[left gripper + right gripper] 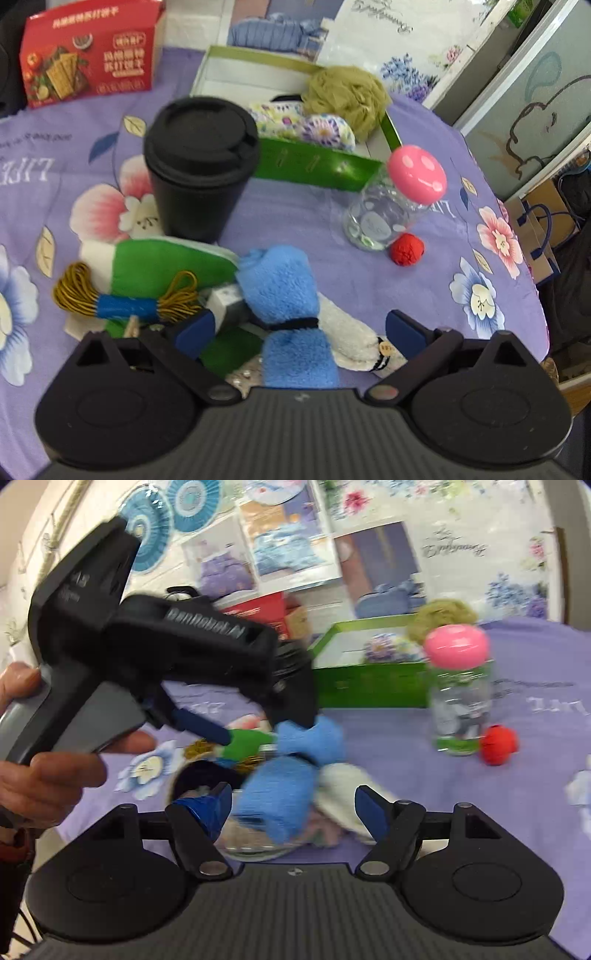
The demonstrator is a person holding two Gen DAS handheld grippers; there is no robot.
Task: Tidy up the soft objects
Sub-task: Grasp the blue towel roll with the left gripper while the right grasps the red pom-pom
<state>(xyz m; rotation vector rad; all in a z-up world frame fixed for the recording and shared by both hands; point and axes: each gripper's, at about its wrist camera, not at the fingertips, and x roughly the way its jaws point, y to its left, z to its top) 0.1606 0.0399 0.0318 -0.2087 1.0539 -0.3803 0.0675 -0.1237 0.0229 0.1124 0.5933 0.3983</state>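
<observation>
Left wrist view: left gripper (pixel 299 326) w/ fingers spread wide, gripping nothing, straddles the fluffy blue rolled towel tied w/ black band (pixel 286 291) on the purple floral tablecloth (pixel 369 280), prob. lining up a grab. Right gripper (pixel 295 806) likewise released; green open box (pixel 317 168) already has soft items, so likely the drop spot.

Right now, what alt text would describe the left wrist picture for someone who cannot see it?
An open two-fingered tool straddles a fluffy blue towel roll on a purple floral tablecloth. Behind stand a black lidded cup, a pink-capped clear jar and a green box holding soft items.
</observation>
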